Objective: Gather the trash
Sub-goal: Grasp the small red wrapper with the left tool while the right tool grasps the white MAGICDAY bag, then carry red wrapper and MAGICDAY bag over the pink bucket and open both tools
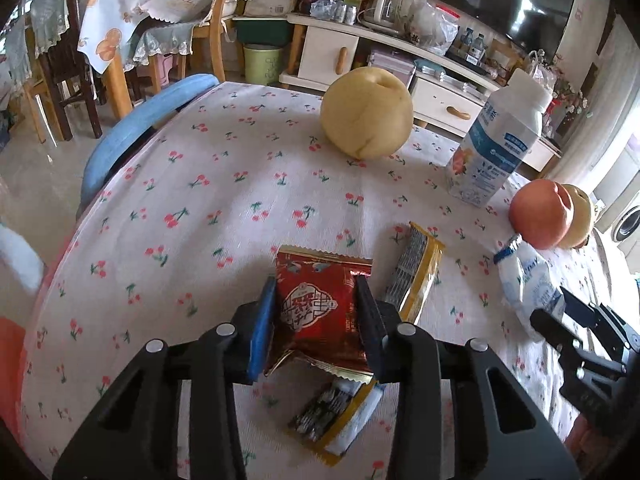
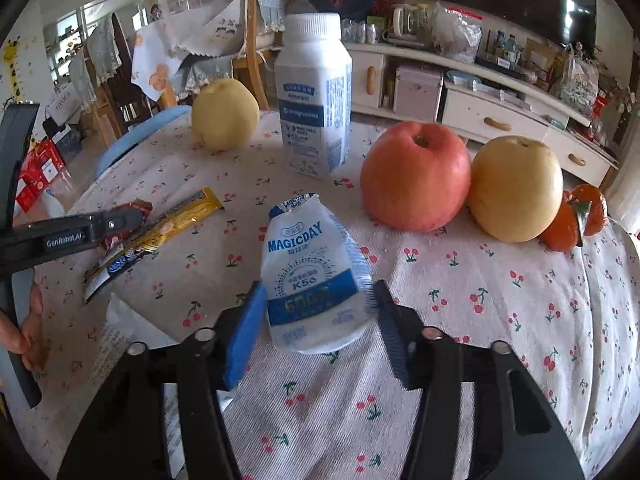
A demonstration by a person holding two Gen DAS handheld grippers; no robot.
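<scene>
left tongs (image 1: 316, 316) pinch the red snack wrapper (image 1: 320, 304) just above the desk (image 1: 200, 208), a gold wrapper (image 1: 416, 276) beside it. on my right, the right tongs (image 2: 318, 320) stand spread around the white magicday pouch (image 2: 312, 280), pads not quite touching it.

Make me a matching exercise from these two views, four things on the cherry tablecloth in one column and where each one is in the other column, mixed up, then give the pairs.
Things
1. red wrapper
2. white MAGICDAY pouch
3. white bottle
4. red apple

Places or states
A. standing upright beside the far pear
B. pinched between the left gripper pads
C. touching the near pear
D. between the right gripper pads, a gap showing on one side

Pairs: 1-B, 2-D, 3-A, 4-C
</scene>
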